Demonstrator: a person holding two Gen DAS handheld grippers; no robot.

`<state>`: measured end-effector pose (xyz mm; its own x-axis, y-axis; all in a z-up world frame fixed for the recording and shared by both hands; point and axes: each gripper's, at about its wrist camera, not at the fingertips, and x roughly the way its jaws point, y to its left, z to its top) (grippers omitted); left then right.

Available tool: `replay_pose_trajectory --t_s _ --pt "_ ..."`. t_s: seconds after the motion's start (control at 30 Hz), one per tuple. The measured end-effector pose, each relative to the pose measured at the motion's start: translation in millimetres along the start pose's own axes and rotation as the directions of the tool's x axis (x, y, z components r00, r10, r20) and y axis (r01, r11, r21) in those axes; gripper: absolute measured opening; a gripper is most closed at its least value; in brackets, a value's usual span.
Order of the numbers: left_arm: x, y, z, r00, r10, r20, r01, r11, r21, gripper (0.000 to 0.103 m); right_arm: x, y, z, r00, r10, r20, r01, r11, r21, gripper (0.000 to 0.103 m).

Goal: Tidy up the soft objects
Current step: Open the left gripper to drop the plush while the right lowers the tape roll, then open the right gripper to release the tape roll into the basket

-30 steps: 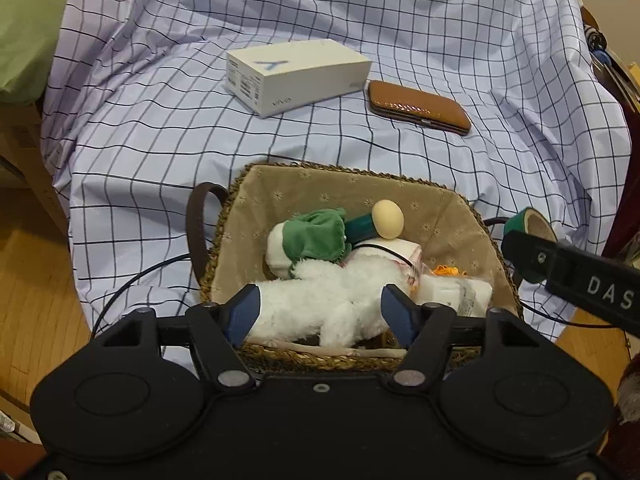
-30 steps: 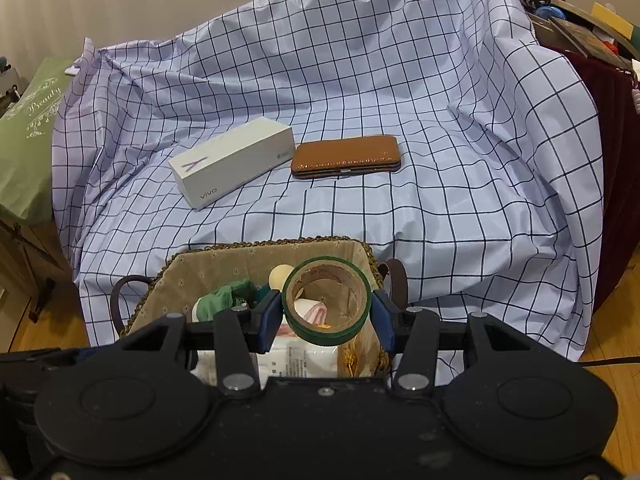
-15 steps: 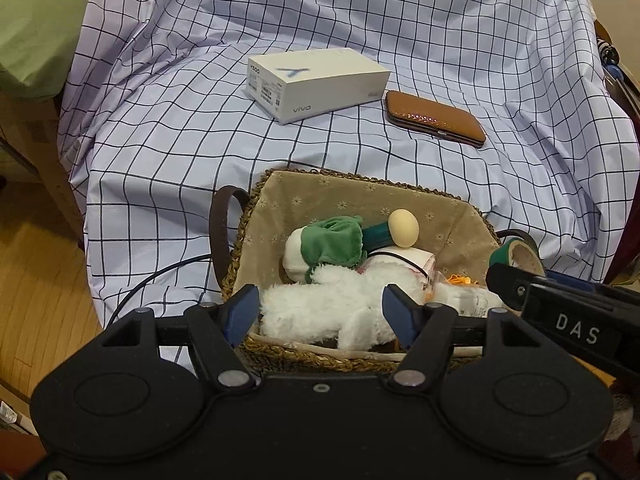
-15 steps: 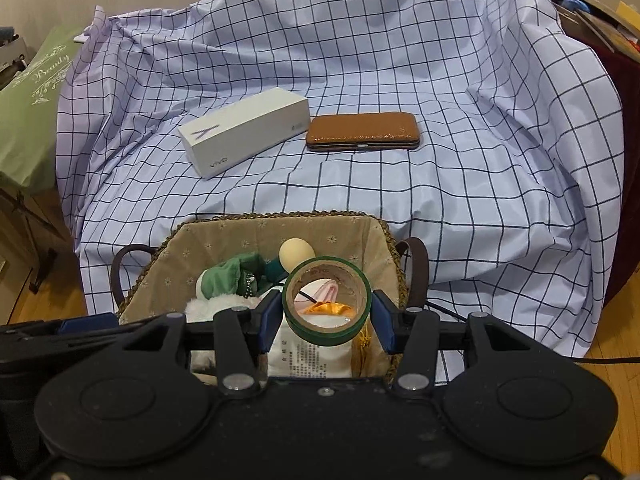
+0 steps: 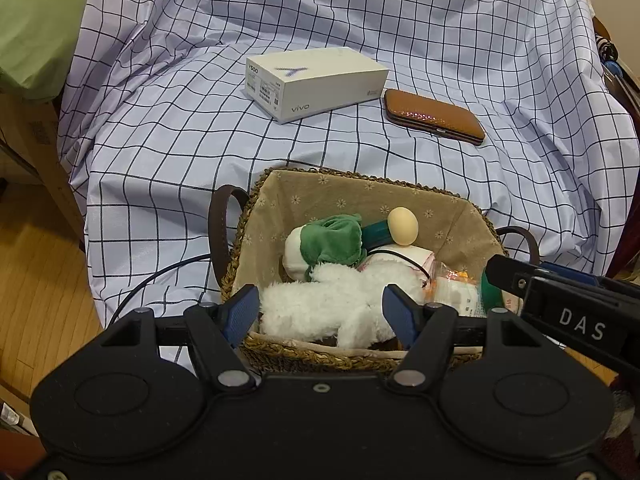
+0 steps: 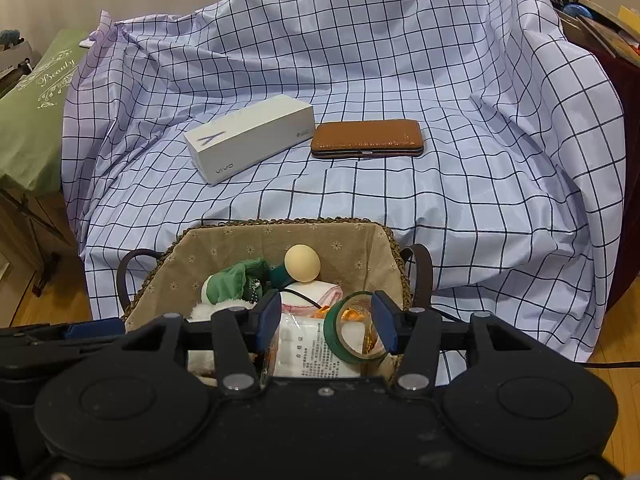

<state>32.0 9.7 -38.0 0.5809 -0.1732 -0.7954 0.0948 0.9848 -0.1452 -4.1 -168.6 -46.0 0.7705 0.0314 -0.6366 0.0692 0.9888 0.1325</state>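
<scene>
Hovering at the near rim of the basket [image 5: 280, 196], the left gripper [image 5: 320, 312] stood spread and empty, the white plush toy [image 5: 332, 304] lying inside the basket behind its fingertips. From the right wrist, the right gripper [image 6: 326, 326] had just been opening: the green tape roll [image 6: 352, 330] sat tilted in the basket's right corner, between the jaws but apparently freed. The drop looked finished; next, the white box [image 6: 250, 136] and brown case [image 6: 366, 138] beyond the basket likely needed checking for softness.
</scene>
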Motion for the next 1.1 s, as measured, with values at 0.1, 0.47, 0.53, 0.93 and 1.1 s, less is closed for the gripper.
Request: replay_pose_trajectory --t_s 0.1,0.47,0.53,0.93,1.1 --pt "-0.5 0.2 -0.1 1.000 0.003 0.003 -0.003 1.000 0.002 0.064 -0.4 -1.1 0.2 1.000 -0.001 0.001 0.001 1.000 0.001 0.050" --pt "-5.7 -1.3 0.4 1.000 0.012 0.019 -0.012 1.000 0.017 0.067 -10.7 -6.3 2.8 0.999 -0.030 0.038 0.031 0.999 -0.040 0.054" --pt "-6.7 -2.3 0.5 1.000 0.015 0.023 -0.016 1.000 0.022 0.067 -13.3 -8.0 2.9 0.999 -0.027 0.040 0.029 0.999 -0.041 0.055" --pt "-18.1 -5.3 0.2 0.996 0.060 0.069 -0.063 0.997 0.047 0.076 -19.0 -12.9 -6.8 0.999 -0.041 0.020 0.042 0.998 -0.043 0.062" --pt "-18.2 -5.6 0.1 0.995 0.082 0.062 -0.085 0.995 0.052 0.077 -21.4 -13.5 -9.3 0.999 -0.043 0.018 0.044 0.998 -0.047 0.066"
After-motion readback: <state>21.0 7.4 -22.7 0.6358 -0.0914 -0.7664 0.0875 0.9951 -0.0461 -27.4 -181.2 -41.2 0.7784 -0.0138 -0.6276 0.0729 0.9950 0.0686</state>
